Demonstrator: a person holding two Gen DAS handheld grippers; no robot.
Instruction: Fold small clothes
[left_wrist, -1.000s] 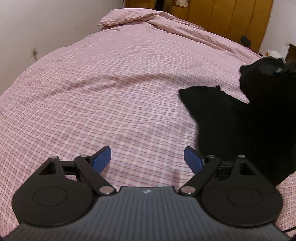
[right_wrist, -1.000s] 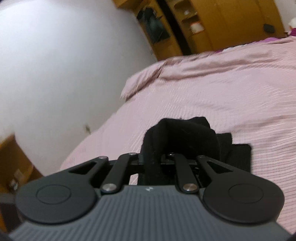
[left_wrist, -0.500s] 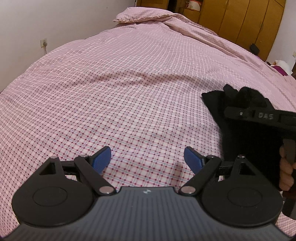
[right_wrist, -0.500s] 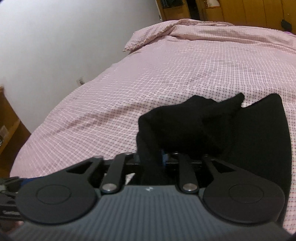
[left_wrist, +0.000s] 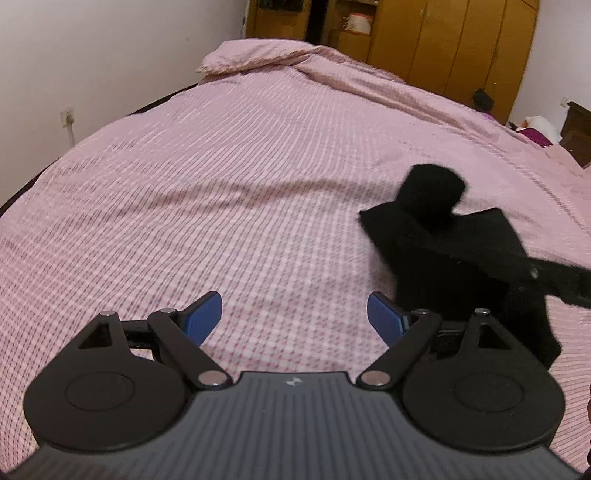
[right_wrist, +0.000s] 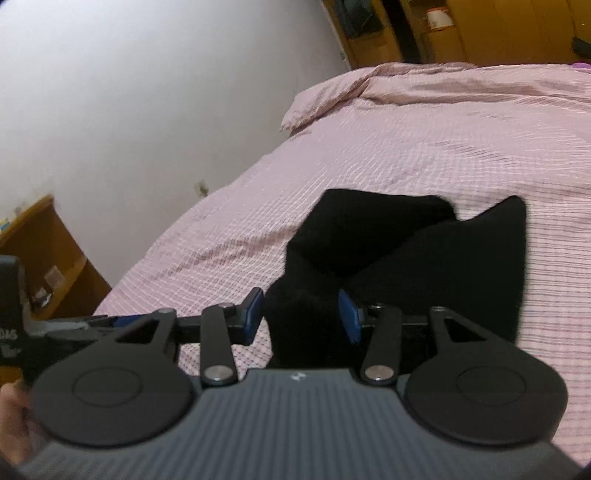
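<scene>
Black fabric, the small garment, lies on the pink checked bedcover, partly folded, with one flap doubled over toward 11 o'clock and a broader panel spreading toward 2 o'clock in the right wrist view. From the left wrist view the same garment sits at about 2 o'clock, a rolled-looking lump at its far end and the rest draping toward the near edge of the bed. Half a second ago the right claw was pinched tight on a bunch of this cloth; its blue pads now stand apart, with the bunch between them, and whether either pad touches the cloth cannot be told. Its black frame crosses the garment at 3 o'clock in the left wrist view, lower and flatter than before. The left claw is spread wide with nothing between its pads, above bare bedcover just beside the garment's near corner, much as it was earlier. A pillow lies at 12 o'clock at the bed's far end, wooden wardrobes stand beyond it, and a white wall with a socket runs along 10 o'clock. Both views are somewhat blurred.
</scene>
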